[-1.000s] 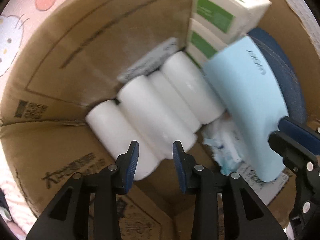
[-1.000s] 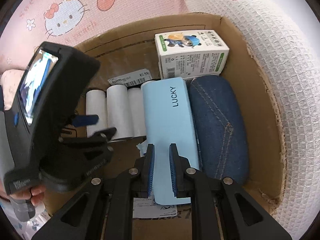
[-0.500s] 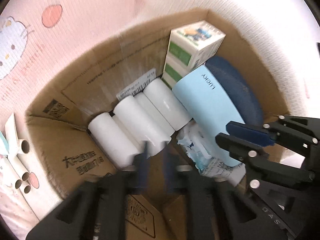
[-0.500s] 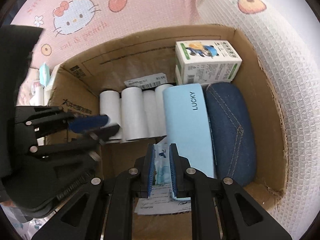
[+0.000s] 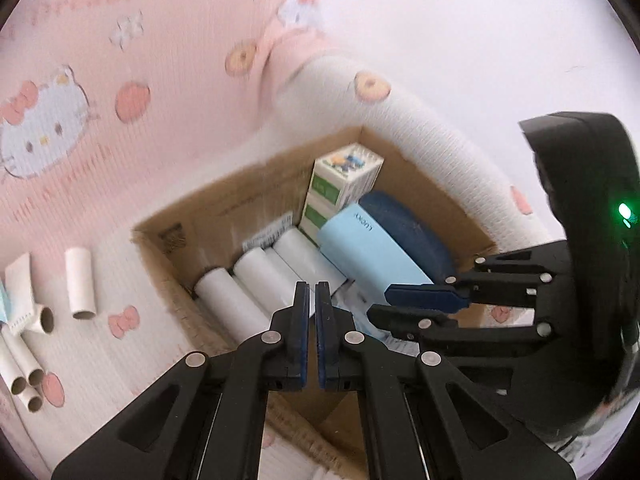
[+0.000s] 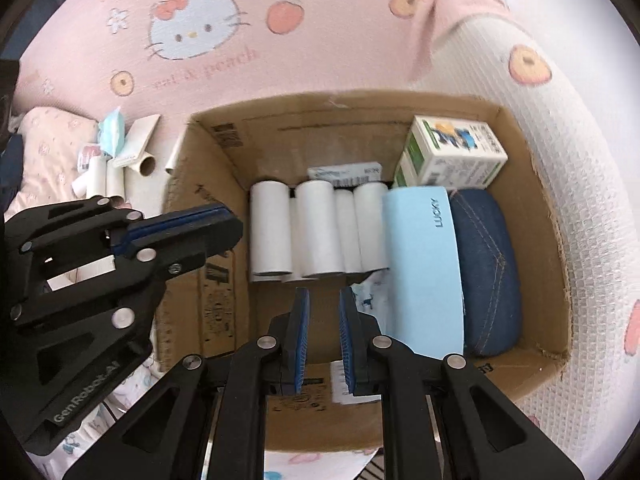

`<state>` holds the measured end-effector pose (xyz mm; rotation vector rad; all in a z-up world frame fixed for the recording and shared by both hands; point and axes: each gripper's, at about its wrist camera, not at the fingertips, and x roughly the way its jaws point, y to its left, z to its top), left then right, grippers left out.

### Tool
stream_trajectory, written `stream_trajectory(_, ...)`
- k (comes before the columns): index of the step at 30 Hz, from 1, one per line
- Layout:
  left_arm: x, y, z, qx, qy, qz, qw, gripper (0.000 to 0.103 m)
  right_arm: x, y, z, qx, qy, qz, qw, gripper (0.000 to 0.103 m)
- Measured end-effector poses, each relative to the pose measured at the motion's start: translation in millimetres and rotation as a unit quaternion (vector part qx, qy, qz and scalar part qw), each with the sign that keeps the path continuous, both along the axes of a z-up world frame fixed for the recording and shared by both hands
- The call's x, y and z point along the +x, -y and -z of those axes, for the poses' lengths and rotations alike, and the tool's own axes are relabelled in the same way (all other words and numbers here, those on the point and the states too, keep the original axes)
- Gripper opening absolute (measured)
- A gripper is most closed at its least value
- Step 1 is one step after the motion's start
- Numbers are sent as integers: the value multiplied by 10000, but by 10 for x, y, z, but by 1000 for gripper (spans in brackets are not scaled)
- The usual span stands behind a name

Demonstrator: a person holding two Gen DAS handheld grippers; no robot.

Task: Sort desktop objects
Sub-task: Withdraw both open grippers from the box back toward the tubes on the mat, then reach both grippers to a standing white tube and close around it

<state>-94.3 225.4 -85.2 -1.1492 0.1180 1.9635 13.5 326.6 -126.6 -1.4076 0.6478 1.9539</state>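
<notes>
A cardboard box [image 6: 224,148] holds several white paper rolls [image 6: 318,232], a light blue case [image 6: 424,264], a denim case [image 6: 488,272] and a green-and-white carton [image 6: 456,156]. My left gripper [image 5: 312,300] is shut and empty above the box's near edge; it also shows in the right wrist view [image 6: 216,220]. My right gripper [image 6: 323,300] is slightly open and empty above the box's front part; it also shows in the left wrist view [image 5: 384,304]. The rolls [image 5: 248,284] and light blue case [image 5: 368,248] show in the left wrist view.
The box stands on a pink Hello Kitty sheet [image 6: 192,32]. Several cardboard tubes [image 5: 80,284] and a blue-white packet [image 6: 114,132] lie on the sheet left of the box. A white waffle blanket [image 6: 580,200] runs along the box's right side.
Both grippers have pulled up and back out of the box. The left gripper has closed from open. The right gripper has let go of the light blue case, which lies in the box.
</notes>
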Motion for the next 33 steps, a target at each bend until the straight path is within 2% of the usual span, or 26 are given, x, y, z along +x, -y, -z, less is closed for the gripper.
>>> stream_trajectory(5, 197, 459, -160, 286, -455, -77, 9985, 3, -88, 315, -170, 547, -93, -112, 9984, 11)
stream_trajectory(8, 280, 737, -114, 425, -603, -189, 9971, 3, -169, 505, -213, 1006, -211, -169, 9946, 11)
stream_trajectory(11, 381, 1004, -47, 386, -805, -335, 9954, 3, -231, 733, -298, 1377, -451, -270, 9891, 11)
stream_trajectory(16, 492, 1408, 194, 322, -617, -398, 9968, 3, -367, 1122, -321, 2078, -752, -766, 9723, 11)
stream_trajectory(18, 517, 1587, 320, 167, -638, -487, 9966, 3, -432, 1302, -296, 2488, -639, -1002, 9612, 11)
stream_trajectory(20, 500, 1745, 461, 118, -439, -639, 9969, 3, -508, 1483, -248, 2782, -536, -1252, 9508, 11)
stream_trajectory(22, 464, 1903, 570, 203, -230, -856, 9959, 3, -578, 1573, -190, 2742, -553, -1380, 9501, 11)
stream_trajectory(25, 400, 2123, 638, 339, -213, -1197, 9920, 3, -675, 1664, -127, 2618, -644, -1438, 9522, 11)
stream_trajectory(30, 218, 2492, 776, 651, -48, -1762, 9822, 3, -927, 1916, -57, 2733, -718, -1931, 9396, 11)
stream_trajectory(33, 77, 2776, 886, 570, -14, -2224, 9733, 3, -1130, 2021, 25, 2788, -661, -2192, 9327, 11)
